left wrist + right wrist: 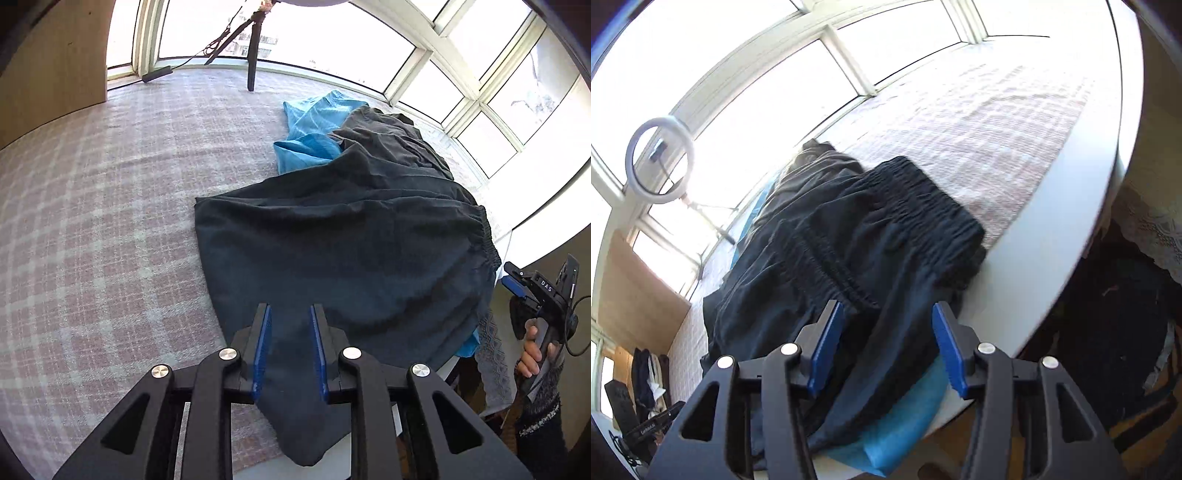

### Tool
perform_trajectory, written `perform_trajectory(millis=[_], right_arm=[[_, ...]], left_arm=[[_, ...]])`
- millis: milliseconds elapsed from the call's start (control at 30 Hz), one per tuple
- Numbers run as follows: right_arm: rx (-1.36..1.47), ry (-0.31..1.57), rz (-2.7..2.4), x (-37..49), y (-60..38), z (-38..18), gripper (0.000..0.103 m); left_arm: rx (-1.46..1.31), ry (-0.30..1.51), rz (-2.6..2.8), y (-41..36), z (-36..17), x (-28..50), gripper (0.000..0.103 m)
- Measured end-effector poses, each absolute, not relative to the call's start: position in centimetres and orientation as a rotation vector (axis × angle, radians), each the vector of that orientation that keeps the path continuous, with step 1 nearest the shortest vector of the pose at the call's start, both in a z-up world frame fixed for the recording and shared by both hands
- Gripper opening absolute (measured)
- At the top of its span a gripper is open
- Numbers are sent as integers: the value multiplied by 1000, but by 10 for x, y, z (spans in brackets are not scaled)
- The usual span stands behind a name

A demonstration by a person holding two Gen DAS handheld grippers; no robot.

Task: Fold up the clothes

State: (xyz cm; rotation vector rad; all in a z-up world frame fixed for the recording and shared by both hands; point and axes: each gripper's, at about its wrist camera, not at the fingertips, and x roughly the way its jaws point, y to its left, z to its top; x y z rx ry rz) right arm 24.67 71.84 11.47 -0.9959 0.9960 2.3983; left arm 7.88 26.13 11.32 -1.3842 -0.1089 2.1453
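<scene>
The only lettering I can read is "DAS", white on the black body of the right hand-held gripper [517, 286], which a hand [533, 352] holds past the desk's right end. A label on a black device at the lower left of the right wrist view is too small to make out.

The dark shorts [351, 258] lie spread across the pink checked cloth [92, 221] on the white desk [1071, 236], elastic waistband toward the right edge, a hem corner drooping over the near edge. A grey garment [388, 136] and a blue garment [310, 122] are piled behind them, next to the windows.

The left hand-held gripper [290, 350] has its blue pads a narrow gap apart over the hem, pressing nothing. The right one's jaws stand spread above the shorts and a blue corner at the desk edge, gripping nothing.

Left of the shorts the cloth lies bare up to the tripod legs [251, 55]; a ring light [659, 160] stands by the window.
</scene>
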Motion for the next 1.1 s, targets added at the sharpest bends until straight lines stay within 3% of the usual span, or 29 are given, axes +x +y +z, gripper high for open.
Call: perform_trajectory(millis=[167,300,767,800,900,1100], right_arm=[[-981,1278,2387,248,783,75,50],[-1031,1212,2458,223,784,61,50],[-997,1396,2531,221,802,38,62],[-998,1423,2541,218,802,37,62],[-1014,1424,2565,210,796,36,61],[-952,1407,2556,213,791,33,47]], left_arm=[[-1303,3,2024,366,129,84,19],[-1267,102,1947,438,136,89,19],[-1291,254,1836,558,135,90,19],[-1288,267,1815,568,137,91,23],[-1237,361,1797,612,152,90,34],[-1305,460,1695,698,156,76,38]])
